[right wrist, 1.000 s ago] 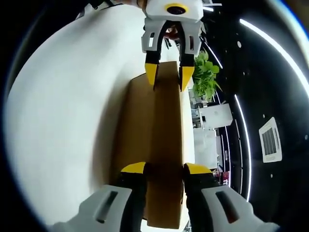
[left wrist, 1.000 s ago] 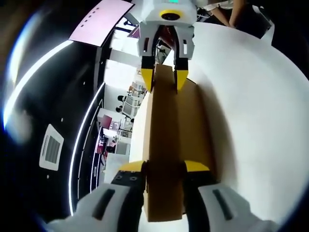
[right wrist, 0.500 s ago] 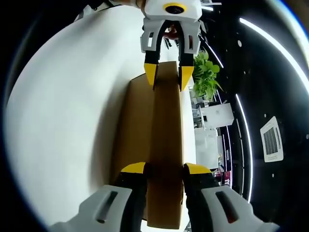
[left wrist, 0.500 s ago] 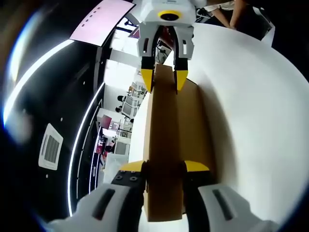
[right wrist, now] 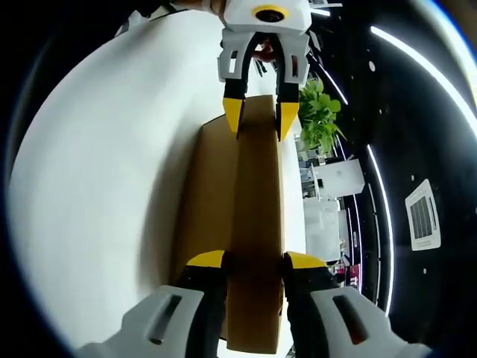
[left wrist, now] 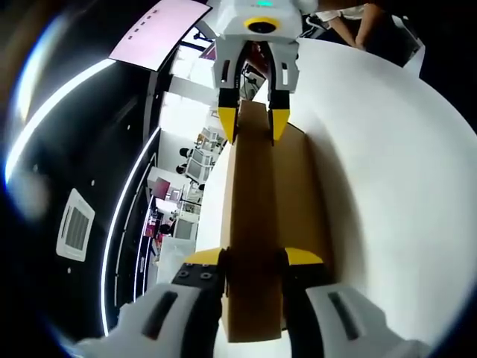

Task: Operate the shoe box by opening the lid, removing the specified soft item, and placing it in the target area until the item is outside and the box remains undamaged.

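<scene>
A: What is the biggest thing here?
B: The white tabletop (left wrist: 387, 171). On it lies the brown box (left wrist: 257, 224), lid on.

A: And where are the grippers?
B: One at each short end. The left gripper (left wrist: 253, 261) has its yellow-tipped fingers (left wrist: 203, 257) pressed on the near end; the right gripper (right wrist: 253, 261) holds the opposite end the same way. A plant (right wrist: 317, 112) is behind.

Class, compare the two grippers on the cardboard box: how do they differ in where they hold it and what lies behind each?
The left gripper clamps one end of the box; the right gripper clamps the opposite end. Behind the left gripper is a green plant; behind the right gripper is a pink panel. Both have yellow-tipped jaws.
</scene>
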